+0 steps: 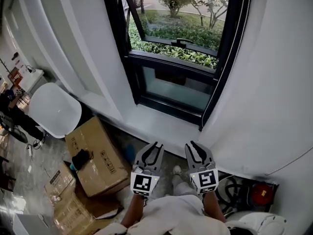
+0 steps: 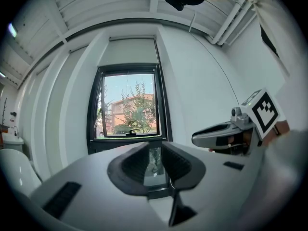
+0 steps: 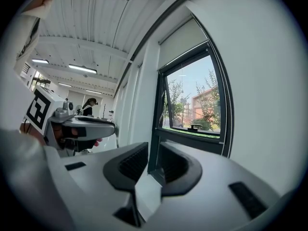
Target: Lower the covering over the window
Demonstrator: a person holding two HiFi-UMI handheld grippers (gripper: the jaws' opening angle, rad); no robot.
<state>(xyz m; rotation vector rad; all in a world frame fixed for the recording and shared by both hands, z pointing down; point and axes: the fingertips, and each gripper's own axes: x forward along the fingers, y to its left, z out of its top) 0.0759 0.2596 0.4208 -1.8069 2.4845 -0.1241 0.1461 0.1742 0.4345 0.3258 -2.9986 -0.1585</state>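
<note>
A black-framed window (image 1: 176, 48) is set in a white wall, and its upper sash is tilted open. Across the window's top hangs a pale roller blind (image 2: 127, 52) (image 3: 183, 42), covering only the top strip. A thin bead cord (image 1: 238, 35) runs down the right side of the frame. My left gripper (image 1: 155, 147) (image 2: 156, 150) and right gripper (image 1: 192, 146) (image 3: 153, 153) are held side by side below the sill, well short of the window and pointing at it. Both are open a little with nothing between the jaws. Each gripper view shows the other gripper beside it.
Cardboard boxes (image 1: 95, 155) are stacked on the floor at the left, next to a white round chair (image 1: 54, 109). A red object (image 1: 261, 194) and dark cables lie at the right by the wall. The white sill (image 1: 161, 126) juts out below the window. A person (image 3: 89, 105) stands far back.
</note>
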